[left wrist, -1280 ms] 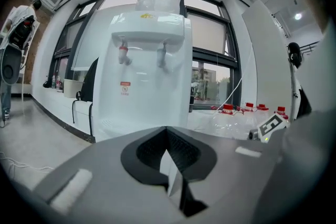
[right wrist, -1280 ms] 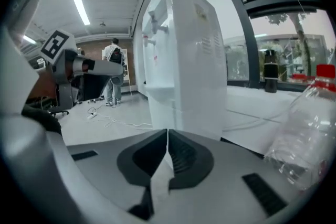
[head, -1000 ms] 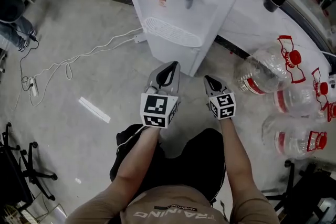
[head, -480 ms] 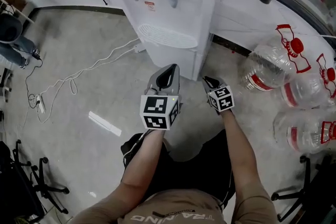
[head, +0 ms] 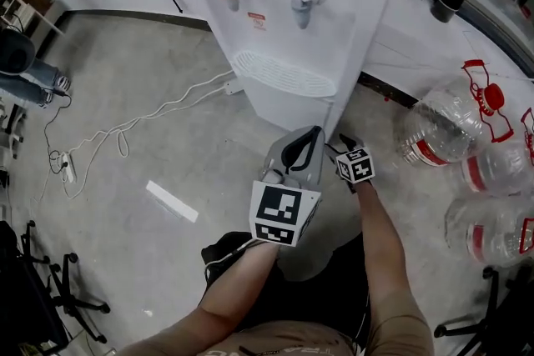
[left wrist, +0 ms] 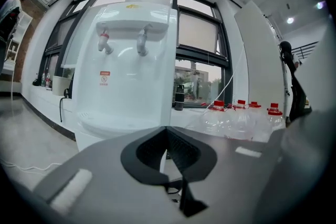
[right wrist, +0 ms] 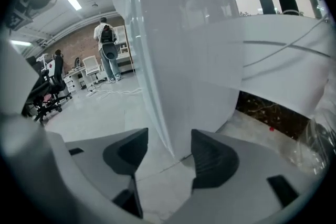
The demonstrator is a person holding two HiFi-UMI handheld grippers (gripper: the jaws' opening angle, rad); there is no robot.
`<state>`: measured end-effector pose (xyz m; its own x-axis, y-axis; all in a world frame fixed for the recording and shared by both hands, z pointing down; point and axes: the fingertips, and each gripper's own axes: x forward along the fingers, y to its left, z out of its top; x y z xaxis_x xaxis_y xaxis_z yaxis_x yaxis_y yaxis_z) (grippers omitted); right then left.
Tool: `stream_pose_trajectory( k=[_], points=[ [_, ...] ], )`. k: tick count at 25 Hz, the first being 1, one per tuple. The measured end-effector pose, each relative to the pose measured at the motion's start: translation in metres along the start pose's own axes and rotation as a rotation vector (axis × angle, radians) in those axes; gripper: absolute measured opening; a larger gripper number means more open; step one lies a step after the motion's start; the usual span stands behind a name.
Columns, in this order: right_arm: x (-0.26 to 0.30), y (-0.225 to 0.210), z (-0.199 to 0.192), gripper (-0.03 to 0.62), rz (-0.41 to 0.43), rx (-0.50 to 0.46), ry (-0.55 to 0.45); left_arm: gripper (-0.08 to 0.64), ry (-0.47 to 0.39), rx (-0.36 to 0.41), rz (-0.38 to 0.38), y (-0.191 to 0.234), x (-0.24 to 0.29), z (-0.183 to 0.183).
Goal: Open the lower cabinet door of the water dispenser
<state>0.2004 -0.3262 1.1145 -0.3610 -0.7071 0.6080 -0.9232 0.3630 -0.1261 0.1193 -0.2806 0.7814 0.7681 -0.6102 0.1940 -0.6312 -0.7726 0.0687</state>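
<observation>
The right gripper (head: 344, 142) has sunk since a second ago and closed in on the bottom right corner of the water dispenser (head: 284, 4). Its fingers, pinched together until just now, are opening. In the right gripper view they (right wrist: 169, 136) stand wide to either side of the dispenser's vertical front corner, with the pads not yet pressing on it. The lower cabinet door (head: 288, 108) is the white front panel beneath the drip tray (head: 284, 72). It looks fully closed, flush with the body, and no handle can be made out from here. The left gripper (head: 307, 137) has drifted a little toward the middle and hangs in front of the cabinet, well short of it. Its fingers (left wrist: 167, 131) are together on nothing. Taken together, the drop and the opening read as the approach to a grasp on the door's right edge, so the task looks to be at its very start. The right fingers probably still need to slide forward and catch the door's lip, rather than the fixed side wall, before any pull. Empty water bottles (head: 442, 129) lie on the floor just to the right, near that arm's path.
</observation>
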Motion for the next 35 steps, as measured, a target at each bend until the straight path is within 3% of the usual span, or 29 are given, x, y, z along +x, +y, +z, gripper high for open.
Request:
stream_pose_trajectory(
  k=[11,17,21,35],
  points=[
    [0.03,-0.008,0.005,0.229,0.017,-0.063,0.02,0.008,0.037,-0.035,-0.012,0.013,0.005,-0.011],
    [0.03,-0.011,0.006,0.229,0.071,-0.025,0.017,0.008,0.026,-0.05,-0.028,0.018,0.001,-0.008],
    [0.029,-0.008,0.006,0.229,0.091,-0.091,0.063,0.008,0.026,-0.039,-0.032,0.021,-0.001,-0.007],
    [0.024,-0.003,0.007,0.227,0.079,-0.003,0.06,0.008,0.023,-0.032,-0.039,0.017,-0.003,-0.005]
  ],
)
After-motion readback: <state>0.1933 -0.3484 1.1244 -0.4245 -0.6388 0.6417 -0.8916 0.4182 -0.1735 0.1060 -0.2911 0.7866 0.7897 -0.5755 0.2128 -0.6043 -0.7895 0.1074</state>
